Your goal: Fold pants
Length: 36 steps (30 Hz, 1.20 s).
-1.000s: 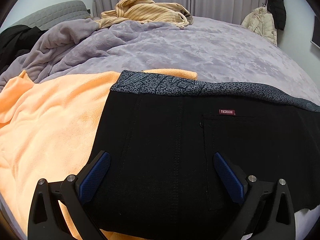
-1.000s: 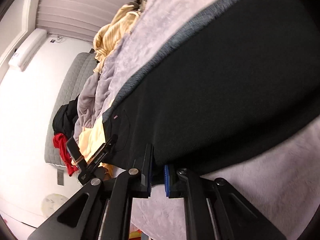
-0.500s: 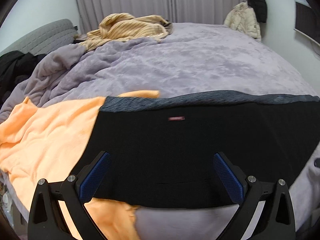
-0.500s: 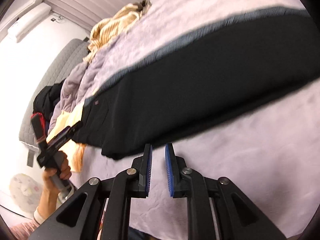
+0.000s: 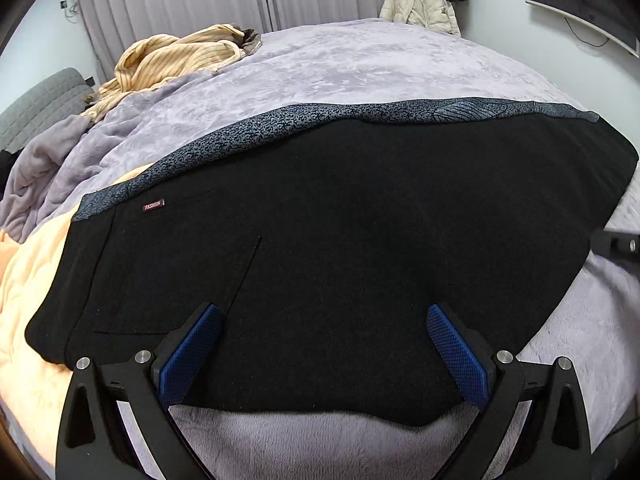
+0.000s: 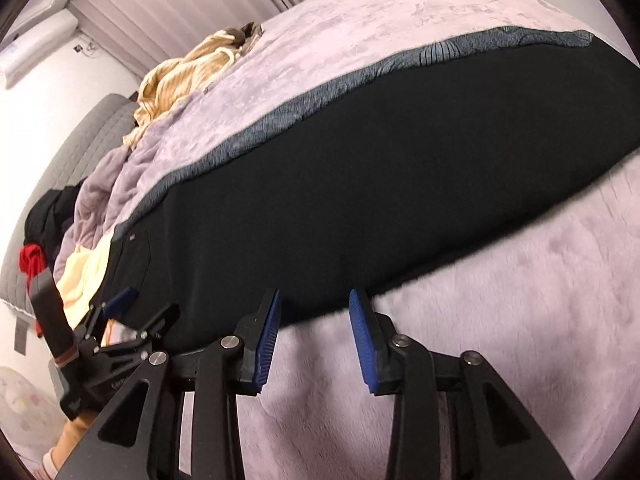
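Observation:
The black pants [image 5: 340,248] lie flat across the lilac bed, with a blue-grey patterned waistband [image 5: 360,114] along the far edge and a small red label [image 5: 153,205]. My left gripper [image 5: 324,354] is open and empty, its blue pads [image 5: 188,356] just above the near edge of the cloth. My right gripper [image 6: 314,336] is open and empty at the near edge of the pants [image 6: 360,184], with nothing between the jaws. The left gripper [image 6: 120,320] also shows in the right wrist view at the pants' left end.
An orange blanket [image 5: 28,280] lies under the pants' left end. A yellow striped garment [image 5: 180,60] is bunched at the far side of the lilac bed cover [image 5: 360,64]. A grey headboard [image 6: 68,152] with black and red clothes stands left. A jacket [image 5: 420,12] hangs by the curtains.
My right gripper has opened and let go of the pants' edge, which now lies on the bed. My left gripper stayed open and came in over the near edge of the pants.

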### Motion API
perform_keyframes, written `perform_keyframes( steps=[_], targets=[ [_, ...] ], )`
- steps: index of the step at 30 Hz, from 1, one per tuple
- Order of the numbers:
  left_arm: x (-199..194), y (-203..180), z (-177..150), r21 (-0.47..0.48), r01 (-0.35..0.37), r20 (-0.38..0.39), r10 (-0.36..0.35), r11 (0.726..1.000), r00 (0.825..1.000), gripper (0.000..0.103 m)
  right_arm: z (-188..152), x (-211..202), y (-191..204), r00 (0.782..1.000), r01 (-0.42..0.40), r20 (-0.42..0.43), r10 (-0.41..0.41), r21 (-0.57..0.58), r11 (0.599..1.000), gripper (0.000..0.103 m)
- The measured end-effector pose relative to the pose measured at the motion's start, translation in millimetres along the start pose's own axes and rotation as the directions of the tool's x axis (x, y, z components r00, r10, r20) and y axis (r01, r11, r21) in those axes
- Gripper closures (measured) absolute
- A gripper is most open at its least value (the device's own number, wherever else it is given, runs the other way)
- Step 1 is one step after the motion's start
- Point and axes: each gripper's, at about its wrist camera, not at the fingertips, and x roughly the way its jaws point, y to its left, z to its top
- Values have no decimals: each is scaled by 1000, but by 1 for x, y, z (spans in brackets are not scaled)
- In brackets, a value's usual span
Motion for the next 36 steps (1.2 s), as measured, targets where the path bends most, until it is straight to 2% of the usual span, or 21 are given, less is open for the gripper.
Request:
perform_keyframes(
  steps=[9, 14, 17, 19, 22, 27, 31, 33, 36],
  targets=[
    [1, 2, 3, -37, -12, 13, 13, 999, 1000, 0, -17, -3, -17, 995, -91, 42, 90, 27, 995, 63],
    [-4, 11, 12, -42, 10, -23, -11, 999, 1000, 0, -22, -2, -9, 996, -53, 68, 55, -29, 998, 63],
    [-14, 25, 14, -36, -29, -2, 28, 999, 1000, 0, -23, -3, -9, 996, -48, 78, 51, -49, 998, 63],
    [-22, 44, 14, -48, -60, 12, 61, 997, 998, 0, -24, -3, -11, 995, -56, 82, 60, -52, 997, 63],
    [-32, 91, 11, -120, -71, 10, 73, 990, 997, 0, -26, -3, -13, 994, -60, 87, 66, -60, 996, 63],
    [-43, 193, -6, -294, -127, -19, 127, 947, 992, 0, -28, -2, -9, 995, -34, 94, 42, -82, 996, 63],
    [-39, 252, -25, -388, -16, -37, 1, 922, 999, 0, -29, -2, -7, 994, -21, 101, 30, -91, 996, 63],
    [-35, 260, -30, -396, 67, -27, -84, 916, 996, 0, -30, -1, -5, 994, -7, 104, 18, -99, 995, 63],
    [-35, 243, -37, -387, 165, -2, -180, 907, 984, 0, -28, 0, -1, 995, 18, 101, -7, -101, 995, 63]
  ],
)
